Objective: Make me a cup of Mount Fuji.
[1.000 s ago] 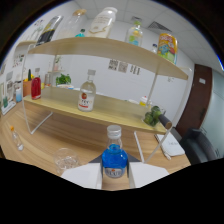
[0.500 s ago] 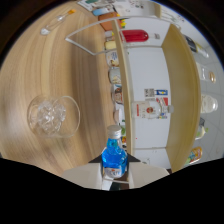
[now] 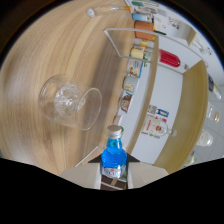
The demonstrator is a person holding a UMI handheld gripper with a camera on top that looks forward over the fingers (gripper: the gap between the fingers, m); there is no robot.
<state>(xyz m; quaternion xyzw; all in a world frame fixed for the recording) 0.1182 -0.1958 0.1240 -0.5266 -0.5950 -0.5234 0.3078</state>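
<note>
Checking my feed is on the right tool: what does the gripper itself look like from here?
Only the gripper tips show: two pale, off-white jaws with flat, wedge-shaped faces and dark inner edges beside the gap. No cables, markings, hand or sleeve are visible.

Bright, even indoor light; strong fisheye warp w/ black edges; overall soft blur.
</note>
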